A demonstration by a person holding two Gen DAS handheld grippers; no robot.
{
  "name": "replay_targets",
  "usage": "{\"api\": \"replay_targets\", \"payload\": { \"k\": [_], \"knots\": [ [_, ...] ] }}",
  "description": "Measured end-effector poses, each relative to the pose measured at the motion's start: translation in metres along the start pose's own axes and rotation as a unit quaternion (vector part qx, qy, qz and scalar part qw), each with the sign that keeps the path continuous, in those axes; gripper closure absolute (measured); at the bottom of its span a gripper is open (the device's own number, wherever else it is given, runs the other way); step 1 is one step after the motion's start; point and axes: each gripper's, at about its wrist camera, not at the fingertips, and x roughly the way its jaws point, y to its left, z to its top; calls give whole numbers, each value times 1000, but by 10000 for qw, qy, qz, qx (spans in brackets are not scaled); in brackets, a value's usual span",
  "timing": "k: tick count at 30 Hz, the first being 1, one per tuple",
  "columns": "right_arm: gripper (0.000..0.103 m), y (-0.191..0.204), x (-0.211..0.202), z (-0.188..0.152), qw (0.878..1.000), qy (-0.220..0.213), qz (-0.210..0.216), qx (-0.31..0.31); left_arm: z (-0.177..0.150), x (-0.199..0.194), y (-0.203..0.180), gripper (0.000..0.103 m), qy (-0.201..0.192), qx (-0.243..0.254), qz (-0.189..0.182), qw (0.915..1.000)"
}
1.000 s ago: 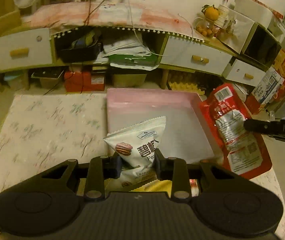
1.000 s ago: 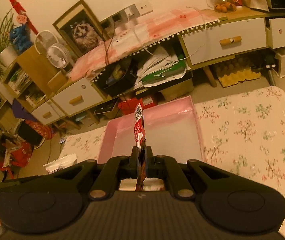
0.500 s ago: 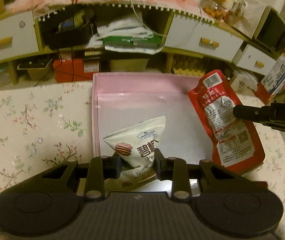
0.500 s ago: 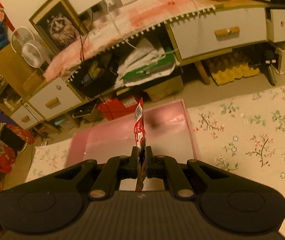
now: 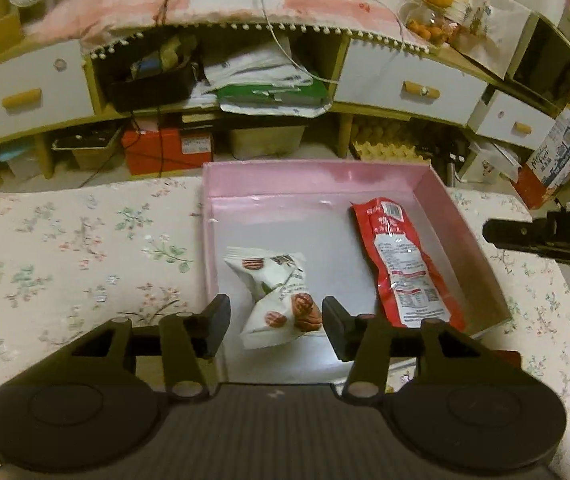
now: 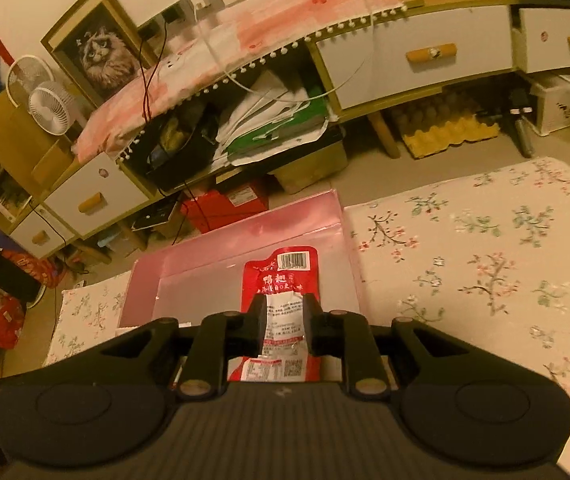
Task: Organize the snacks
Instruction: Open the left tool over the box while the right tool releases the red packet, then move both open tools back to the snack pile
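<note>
A pink box sits on the flowered table. A white pecan snack bag lies inside it at the near left. A red snack packet lies flat inside at the right and shows in the right wrist view. My left gripper is open, its fingers on either side of the white bag's near end, not holding it. My right gripper is open just above the red packet's near half. In the left wrist view its tip hangs by the box's right wall.
The flowered tablecloth stretches left of the box and right of it. Beyond the table's far edge stands a low cabinet with white drawers, papers and boxes on the floor.
Both grippers opened. The white bag dropped from my left gripper into the box. The red packet dropped from my right gripper and now lies flat in the box.
</note>
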Motion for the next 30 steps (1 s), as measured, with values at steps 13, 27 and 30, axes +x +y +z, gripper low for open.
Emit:
{"api": "replay_targets", "payload": {
  "k": [13, 27, 30],
  "knots": [
    [48, 63, -75, -31, 9971, 17, 159, -747, -37, -85, 13, 39, -217, -661, 214, 9974],
    [28, 85, -87, -78, 9831, 99, -71, -1829, -78, -92, -10, 33, -192, -286, 516, 9981],
    [27, 80, -80, -80, 9837, 222, -137, -1778, -80, -84, -12, 33, -153, -249, 648, 9975]
  ]
}}
